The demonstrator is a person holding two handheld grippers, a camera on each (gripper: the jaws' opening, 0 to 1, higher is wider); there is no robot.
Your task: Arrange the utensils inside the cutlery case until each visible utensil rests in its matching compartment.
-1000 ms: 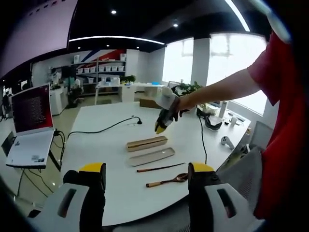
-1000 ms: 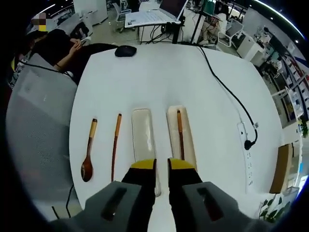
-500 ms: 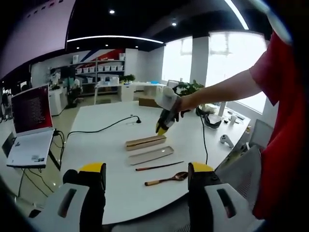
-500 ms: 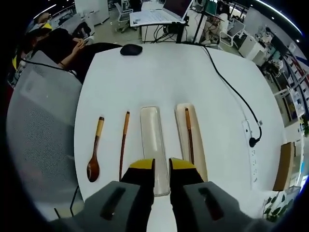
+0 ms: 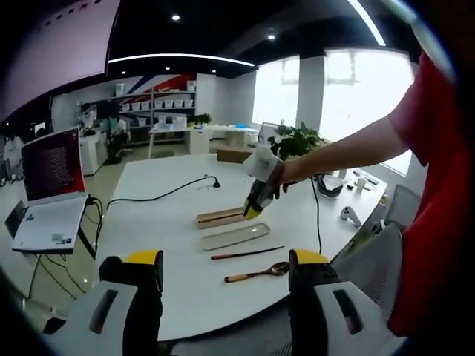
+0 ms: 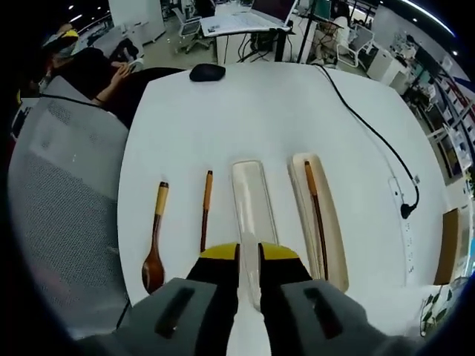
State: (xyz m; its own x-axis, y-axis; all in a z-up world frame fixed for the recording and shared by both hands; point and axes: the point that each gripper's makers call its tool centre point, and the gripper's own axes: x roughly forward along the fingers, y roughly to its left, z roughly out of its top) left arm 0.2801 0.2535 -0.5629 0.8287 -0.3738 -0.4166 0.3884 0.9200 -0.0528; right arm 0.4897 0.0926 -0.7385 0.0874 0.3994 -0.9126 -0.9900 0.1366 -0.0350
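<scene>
**Cutlery case and utensils on white bench**

Cutlery case base [image 6: 320, 222]: long beige tray, on the round white bench [image 6: 245, 111], right-hand item of a row of four in the right gripper view. One dark wooden chopstick [image 6: 317, 215] lies lengthwise inside it.

Case lid [image 6: 256, 215]: pale, shallow, oblong; just left of the base and parallel to it, apart from it. Its near end runs under the right tool [image 6: 249, 254].

Second chopstick [image 6: 205, 212]: on the bare bench, left of the lid, outside the case.

Wooden spoon [image 6: 155, 245]: leftmost in the row, bowl toward the near edge, pale handle pointing away.

Right tool: yellow-tipped jaws drawn close with a narrow gap, poised over the lid's near end; contact cannot be told. In the left gripper view it [image 5: 254, 210] hangs tips-down at the case, carried by a person's arm.

Left tool [image 5: 227, 259]: jaws spread wide, holding nothing, held back from the near bench edge.

Other: black cable [image 6: 371, 133], power strip [image 6: 404, 196], computer mouse [image 6: 207, 72], laptop [image 5: 46, 185] at far left.
</scene>
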